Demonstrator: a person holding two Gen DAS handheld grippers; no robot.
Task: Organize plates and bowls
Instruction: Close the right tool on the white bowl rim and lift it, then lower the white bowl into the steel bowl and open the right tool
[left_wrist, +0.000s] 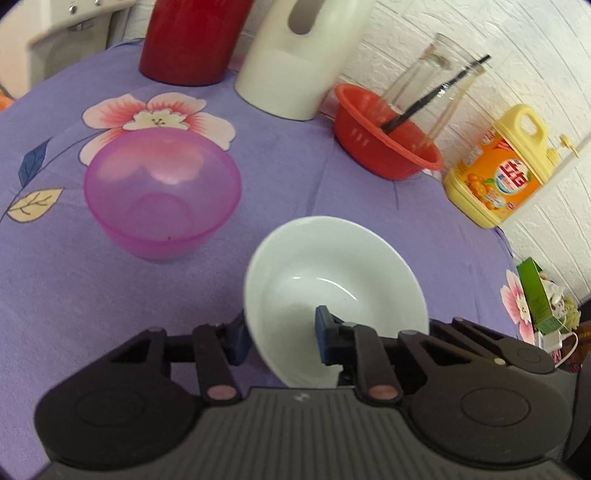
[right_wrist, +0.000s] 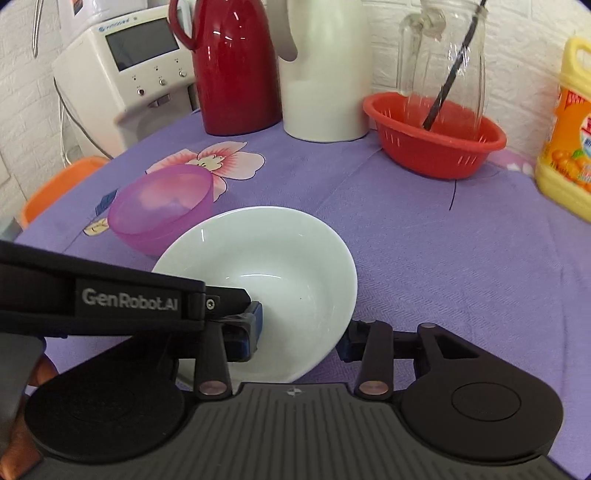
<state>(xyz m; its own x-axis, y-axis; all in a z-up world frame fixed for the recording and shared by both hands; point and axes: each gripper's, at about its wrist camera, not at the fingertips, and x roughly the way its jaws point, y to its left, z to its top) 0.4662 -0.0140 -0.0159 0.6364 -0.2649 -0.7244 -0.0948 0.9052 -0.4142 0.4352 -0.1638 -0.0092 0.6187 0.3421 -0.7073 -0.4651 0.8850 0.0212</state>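
Note:
A white bowl (left_wrist: 332, 266) (right_wrist: 266, 251) is tilted over the purple floral tablecloth (right_wrist: 443, 266). My left gripper (left_wrist: 282, 338) is shut on its near-left wall, one pad outside and one inside. In the right wrist view one of its fingers (right_wrist: 255, 315) reaches into the bowl from the left. My right gripper (right_wrist: 295, 343) straddles the bowl's near side with its jaws wide. Its right pad lies against the outer wall and its left pad is partly hidden behind the left gripper. A translucent purple bowl (left_wrist: 159, 199) (right_wrist: 162, 206) stands upright just beyond, to the left.
At the back stand a red thermos (right_wrist: 236, 74) and a white jug (right_wrist: 325, 74). A red colander (right_wrist: 436, 147) holds a glass jar. A yellow detergent bottle (left_wrist: 498, 170) is at the right, a white appliance (right_wrist: 125, 66) and an orange stool (right_wrist: 55, 184) at the left.

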